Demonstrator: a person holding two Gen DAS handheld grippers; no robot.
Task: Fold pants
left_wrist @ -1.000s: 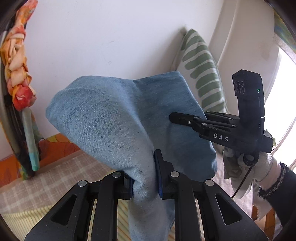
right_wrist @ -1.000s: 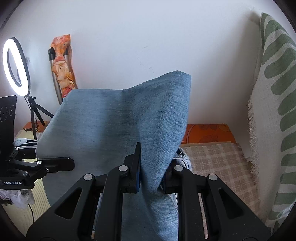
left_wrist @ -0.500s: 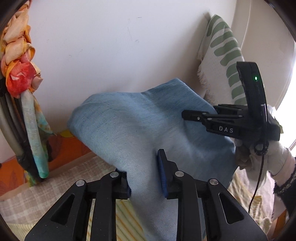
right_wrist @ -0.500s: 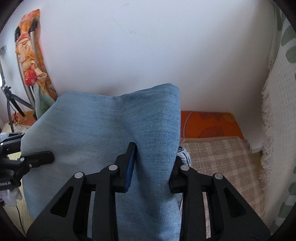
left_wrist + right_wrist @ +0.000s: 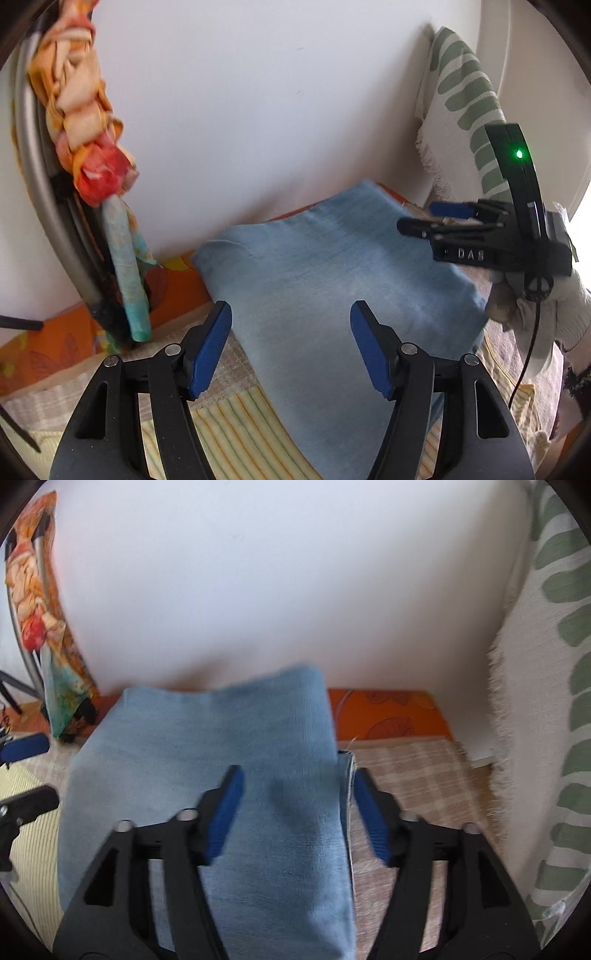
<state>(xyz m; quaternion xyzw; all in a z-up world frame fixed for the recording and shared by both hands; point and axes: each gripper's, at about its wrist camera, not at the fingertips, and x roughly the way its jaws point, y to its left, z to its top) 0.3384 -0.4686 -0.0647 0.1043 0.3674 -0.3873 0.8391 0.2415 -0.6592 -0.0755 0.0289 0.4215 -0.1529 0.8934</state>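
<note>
While both sets of jaws have just been opening, left gripper [image 5: 290, 341] and right gripper [image 5: 298, 810] wide apart, holding nothing, folded blue pants [image 5: 325, 295] lying flat, long side pointing toward the white wall [image 5: 240, 110].

One pants [image 5: 332, 288]; two grippers: left gripper [image 5: 290, 345], right gripper [image 5: 295, 812]; one leaf-print cushion [image 5: 546, 709]; one knotted scarf [image 5: 85, 122].

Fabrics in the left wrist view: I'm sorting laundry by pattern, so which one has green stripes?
The white fringed cloth hanging at the right by the wall. The pants are plain light blue denim; the bundle hanging at left is orange and red.
</note>
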